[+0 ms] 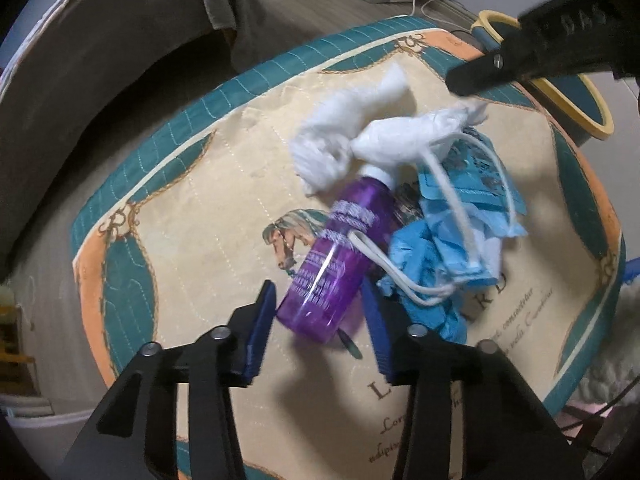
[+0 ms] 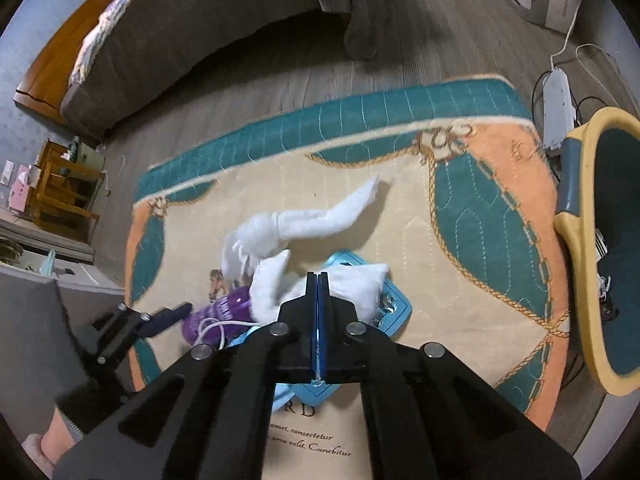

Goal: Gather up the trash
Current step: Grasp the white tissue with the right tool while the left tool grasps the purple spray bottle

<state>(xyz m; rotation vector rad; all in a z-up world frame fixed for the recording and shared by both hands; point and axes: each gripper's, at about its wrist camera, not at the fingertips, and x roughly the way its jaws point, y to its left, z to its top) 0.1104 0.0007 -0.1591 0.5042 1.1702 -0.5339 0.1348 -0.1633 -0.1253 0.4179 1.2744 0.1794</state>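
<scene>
A grey sofa (image 2: 192, 36) curves along the far side of the wood-look floor (image 2: 432, 32), with a grey blanket (image 2: 360, 12) hanging off its edge. In front of it lies a quilted rug (image 1: 200, 208) with a cream centre, teal and peach borders, a rope pattern, a small horse-head print and lines of script.

At the rug's far right corner stands a dark teal bin (image 2: 612, 248) with a yellow rim, tilted toward the right wrist camera. Behind it a white power strip (image 2: 558, 108) and cables lie on the floor.

The trash sits in a loose heap near the middle of the rug. A long twisted white tissue (image 1: 340, 136) reaches toward the far edge. A second crumpled white tissue (image 1: 408, 132) rests against it. Just right of these lie a crumpled blue face mask (image 1: 452, 248) with white ear loops and a teal foil packet (image 2: 396, 308) under the pile. A clear purple bottle (image 1: 332, 264) with a white cap lies on its side, one ear loop draped over it.

The left gripper (image 1: 320, 316) is spread wide, its blue pads on either side of the bottle's base and not clearly touching it. The right gripper (image 2: 318, 284) has its fingers pressed together above the second tissue; whether anything is pinched between them cannot be told.
</scene>
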